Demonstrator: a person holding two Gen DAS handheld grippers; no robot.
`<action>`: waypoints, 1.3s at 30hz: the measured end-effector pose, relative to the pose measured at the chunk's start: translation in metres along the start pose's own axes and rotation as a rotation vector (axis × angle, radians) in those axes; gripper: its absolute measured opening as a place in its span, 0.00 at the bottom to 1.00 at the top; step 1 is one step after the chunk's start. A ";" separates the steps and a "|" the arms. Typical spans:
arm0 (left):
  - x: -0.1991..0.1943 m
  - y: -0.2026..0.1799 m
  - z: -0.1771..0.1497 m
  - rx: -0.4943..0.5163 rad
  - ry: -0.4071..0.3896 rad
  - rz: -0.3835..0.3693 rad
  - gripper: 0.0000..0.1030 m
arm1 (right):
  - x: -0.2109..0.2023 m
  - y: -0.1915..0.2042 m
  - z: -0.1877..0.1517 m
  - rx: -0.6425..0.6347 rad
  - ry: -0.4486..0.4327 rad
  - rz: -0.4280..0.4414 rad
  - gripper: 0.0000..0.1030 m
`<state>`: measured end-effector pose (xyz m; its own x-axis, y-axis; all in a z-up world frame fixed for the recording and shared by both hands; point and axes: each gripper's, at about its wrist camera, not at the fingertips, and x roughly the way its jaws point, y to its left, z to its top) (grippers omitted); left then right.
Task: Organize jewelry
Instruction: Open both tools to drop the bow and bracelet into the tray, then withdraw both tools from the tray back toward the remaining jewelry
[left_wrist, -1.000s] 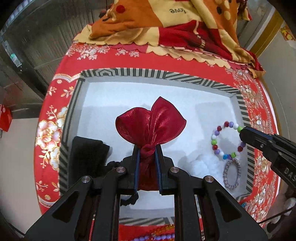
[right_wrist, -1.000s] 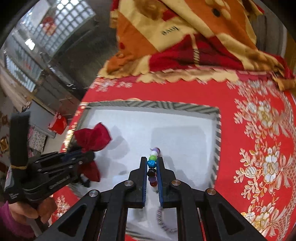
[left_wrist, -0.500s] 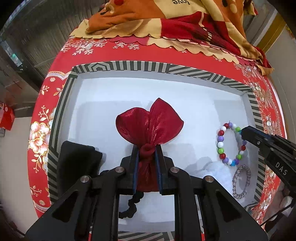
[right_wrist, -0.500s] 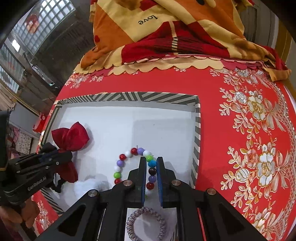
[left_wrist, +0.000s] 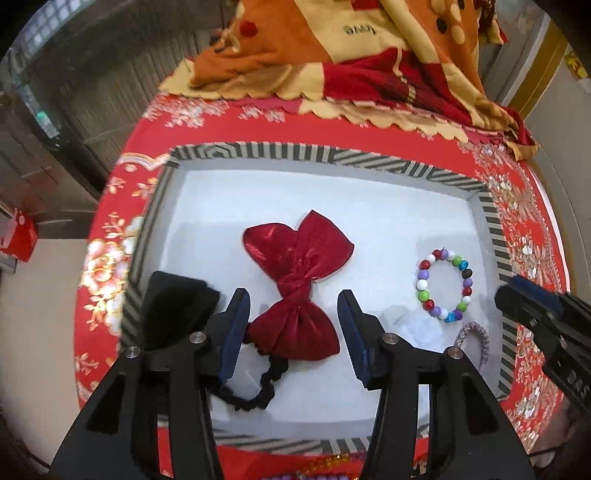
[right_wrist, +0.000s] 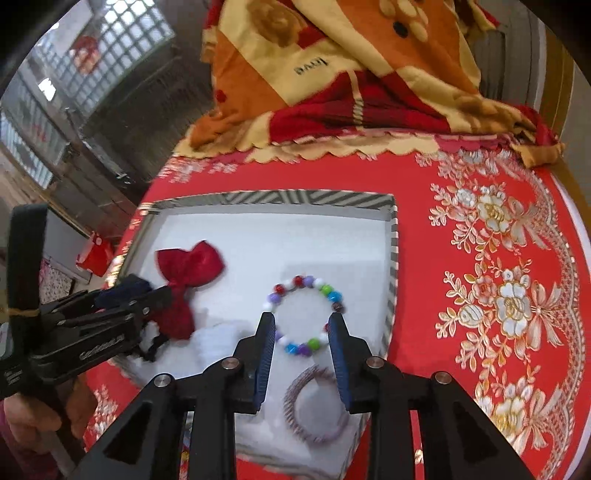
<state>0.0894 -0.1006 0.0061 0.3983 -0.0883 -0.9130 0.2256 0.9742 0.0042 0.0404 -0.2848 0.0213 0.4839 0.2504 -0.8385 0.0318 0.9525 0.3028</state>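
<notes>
The red satin bow (left_wrist: 295, 291) lies flat on the white floor of the striped-rim tray (left_wrist: 491, 218), its black elastic loop (left_wrist: 258, 387) trailing toward the near rim. The left gripper (left_wrist: 293, 325) has just been opening; its fingers (left_wrist: 236, 332) stand wide apart on either side of the bow's lower lobe, not pressing it. To the right, the coloured bead bracelet (right_wrist: 304, 314) rests in the tray between the right gripper's (right_wrist: 301, 332) fingers (right_wrist: 338, 347), which have just been parting and stand clear of it. A sparkly bangle (right_wrist: 314, 406) lies nearer still. The tray sits on a red floral bedspread (right_wrist: 480, 295).
</notes>
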 end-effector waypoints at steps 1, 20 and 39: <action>-0.005 0.000 -0.003 0.000 -0.011 0.008 0.47 | -0.007 0.005 -0.004 -0.011 -0.011 -0.002 0.27; -0.074 0.009 -0.105 -0.001 -0.017 0.013 0.48 | -0.073 0.022 -0.085 0.025 -0.050 -0.004 0.34; -0.101 0.002 -0.152 0.011 -0.055 0.100 0.48 | -0.104 0.025 -0.127 -0.021 -0.050 -0.007 0.39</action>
<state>-0.0858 -0.0577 0.0366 0.4674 -0.0020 -0.8840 0.1916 0.9764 0.0991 -0.1204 -0.2650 0.0582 0.5267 0.2356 -0.8167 0.0168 0.9577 0.2872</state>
